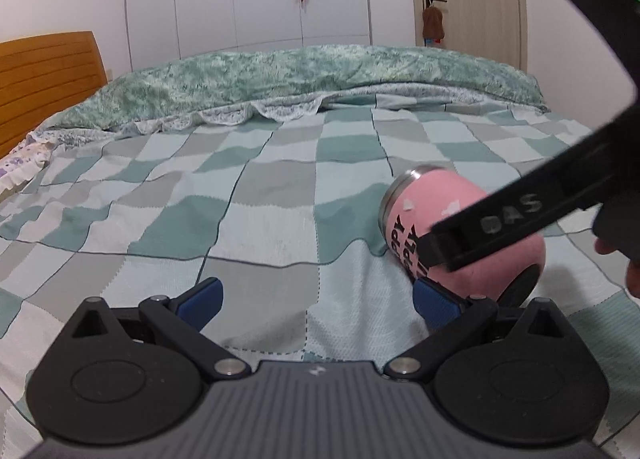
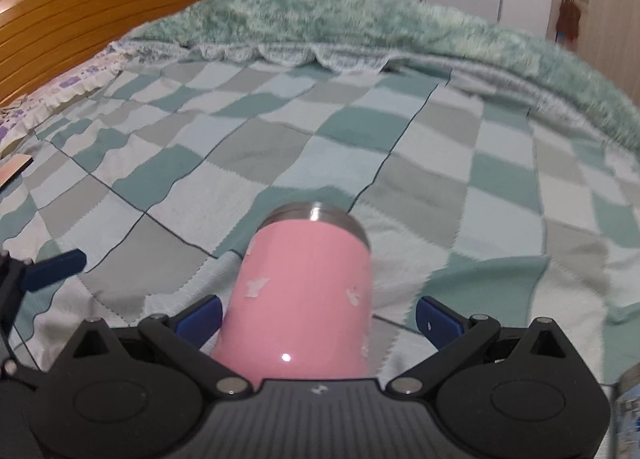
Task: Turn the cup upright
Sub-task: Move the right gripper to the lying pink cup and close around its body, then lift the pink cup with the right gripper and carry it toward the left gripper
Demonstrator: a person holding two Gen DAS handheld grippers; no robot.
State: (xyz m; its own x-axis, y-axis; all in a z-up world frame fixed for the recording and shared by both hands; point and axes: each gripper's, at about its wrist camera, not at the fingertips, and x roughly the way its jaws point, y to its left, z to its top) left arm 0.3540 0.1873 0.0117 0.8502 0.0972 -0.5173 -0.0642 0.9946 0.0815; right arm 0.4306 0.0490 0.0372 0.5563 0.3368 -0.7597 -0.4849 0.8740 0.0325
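Note:
A pink cup [image 1: 460, 235] with a steel rim and black lettering lies on its side on the checked bedspread [image 1: 240, 219], rim pointing away to the left. My left gripper [image 1: 316, 299] is open and empty, low over the bed, with the cup just past its right finger. In the right wrist view the cup [image 2: 304, 299] lies between the blue fingers of my right gripper [image 2: 318, 319]. The jaws stand wide; the left pad is close to the cup and the right pad is clear of it. The right gripper's black arm [image 1: 520, 219] crosses over the cup in the left wrist view.
A rolled green fluffy blanket [image 1: 300, 75] lies across the far side of the bed. A wooden headboard [image 1: 44, 75] and pillow are at the left. White wardrobes and a door stand behind. The left gripper's blue finger [image 2: 56, 269] shows at the left edge.

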